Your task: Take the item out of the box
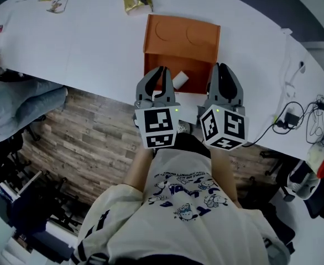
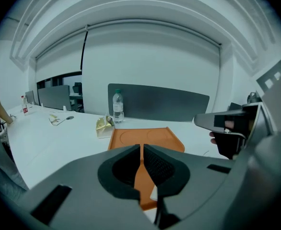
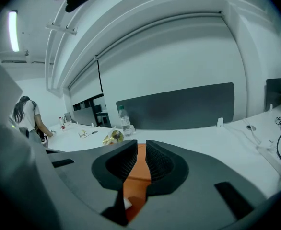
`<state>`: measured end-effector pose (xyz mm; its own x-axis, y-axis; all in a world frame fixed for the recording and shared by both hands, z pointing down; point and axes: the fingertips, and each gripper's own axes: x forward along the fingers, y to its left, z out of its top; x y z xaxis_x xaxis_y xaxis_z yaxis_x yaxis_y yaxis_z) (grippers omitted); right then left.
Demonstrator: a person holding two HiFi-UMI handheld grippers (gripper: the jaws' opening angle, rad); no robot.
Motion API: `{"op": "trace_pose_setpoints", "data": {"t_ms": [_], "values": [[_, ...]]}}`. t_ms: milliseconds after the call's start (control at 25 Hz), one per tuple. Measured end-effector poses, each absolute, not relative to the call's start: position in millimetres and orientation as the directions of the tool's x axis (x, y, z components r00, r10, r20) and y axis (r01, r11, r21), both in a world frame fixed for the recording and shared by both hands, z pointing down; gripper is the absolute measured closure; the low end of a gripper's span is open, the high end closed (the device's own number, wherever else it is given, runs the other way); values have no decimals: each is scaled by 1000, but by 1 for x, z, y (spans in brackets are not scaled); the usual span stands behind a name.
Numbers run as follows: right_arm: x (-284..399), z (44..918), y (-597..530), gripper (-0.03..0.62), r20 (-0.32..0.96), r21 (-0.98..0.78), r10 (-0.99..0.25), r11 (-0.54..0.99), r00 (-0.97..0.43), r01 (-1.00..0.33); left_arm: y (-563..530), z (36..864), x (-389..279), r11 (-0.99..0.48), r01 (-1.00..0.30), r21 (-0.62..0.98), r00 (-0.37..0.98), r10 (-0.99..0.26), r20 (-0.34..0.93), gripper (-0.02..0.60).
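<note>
Just beside left tongs [image 1: 163, 70], white item [image 1: 179, 80]

Bright, even light; fisheye-warped, vignetted edges

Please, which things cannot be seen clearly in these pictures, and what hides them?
- White item in the orange box: head view, small and partly behind the left gripper; what it is stays unclear.
- Box inside: both gripper views, covered by each gripper's own jaws.
- Bottle label: left gripper view, too small to read.
</note>
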<state>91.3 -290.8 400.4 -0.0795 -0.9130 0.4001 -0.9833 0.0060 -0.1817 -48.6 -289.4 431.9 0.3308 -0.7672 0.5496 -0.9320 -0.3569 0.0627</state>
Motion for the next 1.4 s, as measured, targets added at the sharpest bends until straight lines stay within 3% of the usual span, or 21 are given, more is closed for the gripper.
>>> {"op": "trace_pose_setpoints", "data": {"t_ms": [600, 760, 1400], "values": [[100, 427, -297, 526, 459, -172, -888, -71, -16, -983, -289, 476, -24, -485, -871, 78, 411, -633, 656, 558], [102, 434, -296, 527, 473, -173, -881, -88, -5, -981, -290, 487, -19, -506, -858, 87, 421, -596, 684, 495], [121, 454, -296, 526, 510, -203, -860, -144, 21, -968, -275, 522, 7, -631, -772, 74, 429, -432, 794, 442]]}}
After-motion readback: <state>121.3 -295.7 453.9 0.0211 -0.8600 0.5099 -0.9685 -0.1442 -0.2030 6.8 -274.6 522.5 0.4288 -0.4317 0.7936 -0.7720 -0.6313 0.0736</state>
